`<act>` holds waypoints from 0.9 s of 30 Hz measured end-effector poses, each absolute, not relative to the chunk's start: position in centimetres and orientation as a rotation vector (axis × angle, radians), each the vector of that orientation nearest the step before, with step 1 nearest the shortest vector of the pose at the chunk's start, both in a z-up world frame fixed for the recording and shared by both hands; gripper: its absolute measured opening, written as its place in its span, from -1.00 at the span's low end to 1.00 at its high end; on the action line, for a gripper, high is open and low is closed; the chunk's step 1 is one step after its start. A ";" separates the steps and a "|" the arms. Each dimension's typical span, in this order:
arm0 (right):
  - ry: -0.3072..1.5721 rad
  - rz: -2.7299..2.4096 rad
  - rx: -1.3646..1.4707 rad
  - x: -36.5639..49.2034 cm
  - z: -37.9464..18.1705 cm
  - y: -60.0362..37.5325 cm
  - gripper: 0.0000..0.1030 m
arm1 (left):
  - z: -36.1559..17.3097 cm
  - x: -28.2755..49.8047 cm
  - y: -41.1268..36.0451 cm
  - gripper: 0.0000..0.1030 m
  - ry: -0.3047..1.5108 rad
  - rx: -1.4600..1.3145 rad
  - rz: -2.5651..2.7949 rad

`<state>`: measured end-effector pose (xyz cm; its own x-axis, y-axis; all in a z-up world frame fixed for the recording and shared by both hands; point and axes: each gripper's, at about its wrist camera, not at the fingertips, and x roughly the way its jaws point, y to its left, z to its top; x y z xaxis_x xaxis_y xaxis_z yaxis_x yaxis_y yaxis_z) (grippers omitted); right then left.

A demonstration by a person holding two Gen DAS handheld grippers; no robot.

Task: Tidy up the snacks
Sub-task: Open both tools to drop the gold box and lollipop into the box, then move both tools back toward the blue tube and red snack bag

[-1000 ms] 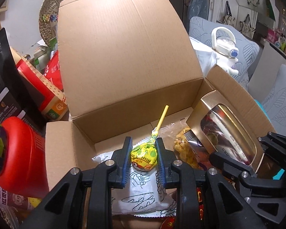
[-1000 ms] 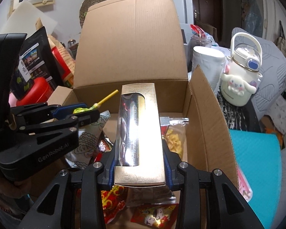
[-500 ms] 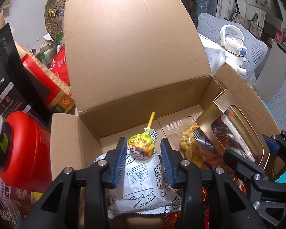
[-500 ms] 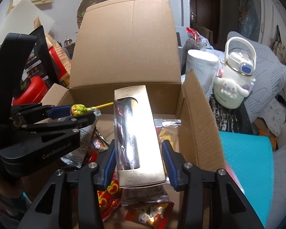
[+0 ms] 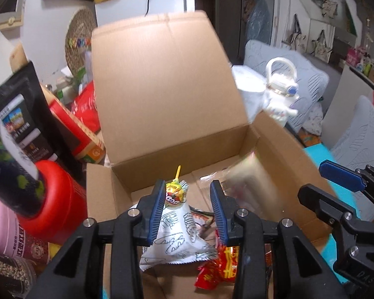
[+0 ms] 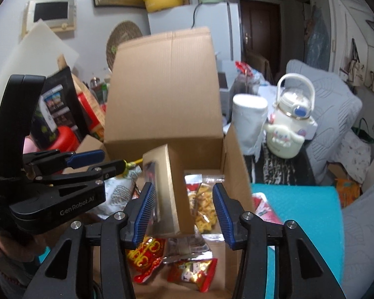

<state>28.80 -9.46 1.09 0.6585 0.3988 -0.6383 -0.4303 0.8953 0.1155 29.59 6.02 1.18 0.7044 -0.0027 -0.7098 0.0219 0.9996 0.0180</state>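
Note:
An open cardboard box [image 5: 162, 94] [image 6: 167, 94] holds the snacks. My left gripper [image 5: 187, 208] is open over its left side. A yellow-wrapped lollipop [image 5: 174, 194] rests against the left finger, on a white printed bag [image 5: 177, 236]. My right gripper [image 6: 182, 208] is open. A gold window box [image 6: 167, 189] tilts between its fingers, touching only the left pad; it is a blur in the left wrist view [image 5: 251, 186]. A clear bag of yellow crackers [image 6: 202, 199] and red packets [image 6: 147, 256] lie in the box.
Left of the box stand a red canister [image 5: 52, 199], a black pouch [image 5: 20, 114] and a red carton [image 5: 72, 129]. To the right are a white character bottle [image 6: 289, 119], a paper roll [image 6: 246, 117] and a teal mat [image 6: 301, 224].
Both grippers opened and pulled back. The left let go of the lollipop, which dropped onto the white bag. The right released the gold box, which is tipping over into the carton.

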 end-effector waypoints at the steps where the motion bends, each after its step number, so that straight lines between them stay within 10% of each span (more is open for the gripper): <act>1: 0.702 0.469 -0.046 28.5 1.4 -9.6 -0.07 | 1.5 29.2 6.0 -0.30 0.776 0.024 -0.018; 27: 0.534 0.414 -0.050 17.2 7.4 -13.6 0.02 | 8.9 17.2 3.4 -0.28 0.555 0.046 -0.172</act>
